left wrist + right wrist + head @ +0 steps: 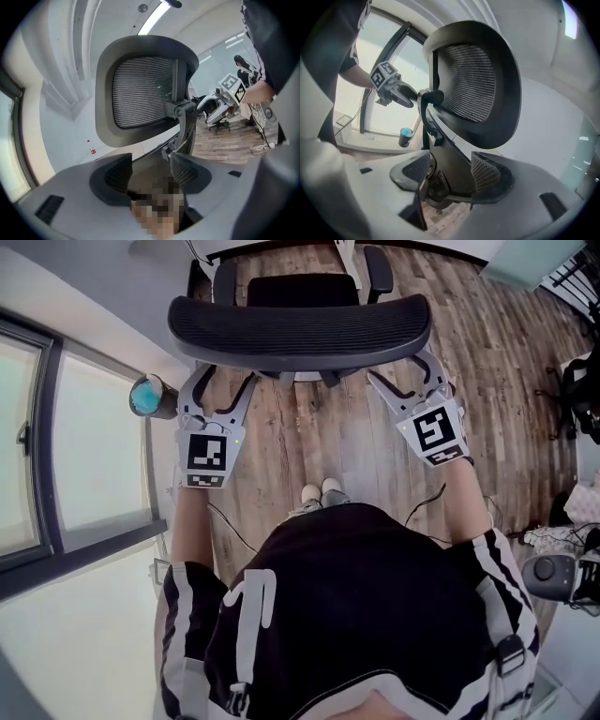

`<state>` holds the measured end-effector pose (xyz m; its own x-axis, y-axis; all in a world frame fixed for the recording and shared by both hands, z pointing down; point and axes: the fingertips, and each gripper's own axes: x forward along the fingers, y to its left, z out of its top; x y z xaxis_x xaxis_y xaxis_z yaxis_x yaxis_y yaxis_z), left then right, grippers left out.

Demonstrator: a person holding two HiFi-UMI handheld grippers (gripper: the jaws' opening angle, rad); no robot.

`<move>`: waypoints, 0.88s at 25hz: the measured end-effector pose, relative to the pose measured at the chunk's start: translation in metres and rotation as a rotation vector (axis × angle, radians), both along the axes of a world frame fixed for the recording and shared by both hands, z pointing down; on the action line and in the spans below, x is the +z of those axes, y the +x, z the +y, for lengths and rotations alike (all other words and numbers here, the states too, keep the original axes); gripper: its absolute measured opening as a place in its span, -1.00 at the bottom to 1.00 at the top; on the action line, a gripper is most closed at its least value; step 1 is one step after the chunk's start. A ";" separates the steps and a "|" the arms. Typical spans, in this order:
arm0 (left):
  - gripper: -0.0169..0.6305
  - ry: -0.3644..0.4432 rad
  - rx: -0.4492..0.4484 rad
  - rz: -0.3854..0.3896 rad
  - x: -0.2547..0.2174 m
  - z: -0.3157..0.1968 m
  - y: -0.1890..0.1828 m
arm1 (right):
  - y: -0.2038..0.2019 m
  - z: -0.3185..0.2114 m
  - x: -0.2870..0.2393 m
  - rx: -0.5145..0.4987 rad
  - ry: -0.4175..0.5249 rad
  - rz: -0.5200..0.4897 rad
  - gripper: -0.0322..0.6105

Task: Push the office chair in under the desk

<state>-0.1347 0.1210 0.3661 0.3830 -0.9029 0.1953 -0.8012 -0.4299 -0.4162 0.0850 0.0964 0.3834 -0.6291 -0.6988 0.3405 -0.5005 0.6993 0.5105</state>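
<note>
A black mesh office chair stands in front of me, its curved headrest [300,326] uppermost in the head view, with the seat [300,289] and armrests beyond it. A white edge that looks like the desk [272,247] runs at the top. My left gripper [220,390] sits just under the headrest's left end, open and empty. My right gripper [410,379] is under its right end, also open. In the left gripper view the headrest [140,91] and its post [185,126] rise beyond the spread pads [115,176]. In the right gripper view the chair's spine [450,159] stands past the open pads [485,171].
A dark cup with a blue top [150,397] rests on the sill by the window [28,446] at the left. Thin cables [230,526] trail over the wooden floor near my feet [321,491]. Another dark chair [577,399] and some gear [553,573] stand at the right.
</note>
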 end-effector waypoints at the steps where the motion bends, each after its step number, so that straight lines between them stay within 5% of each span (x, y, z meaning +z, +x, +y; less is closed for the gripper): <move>1: -0.19 -0.006 -0.002 -0.020 0.004 -0.004 -0.002 | 0.001 -0.005 0.004 0.004 0.004 0.032 -0.08; 12: 0.00 -0.050 -0.015 -0.203 0.028 -0.051 -0.016 | -0.001 -0.042 0.018 0.017 0.080 0.236 -0.01; 22: 0.02 -0.070 0.023 -0.282 0.032 -0.078 -0.013 | -0.010 -0.067 0.027 0.028 0.112 0.309 -0.01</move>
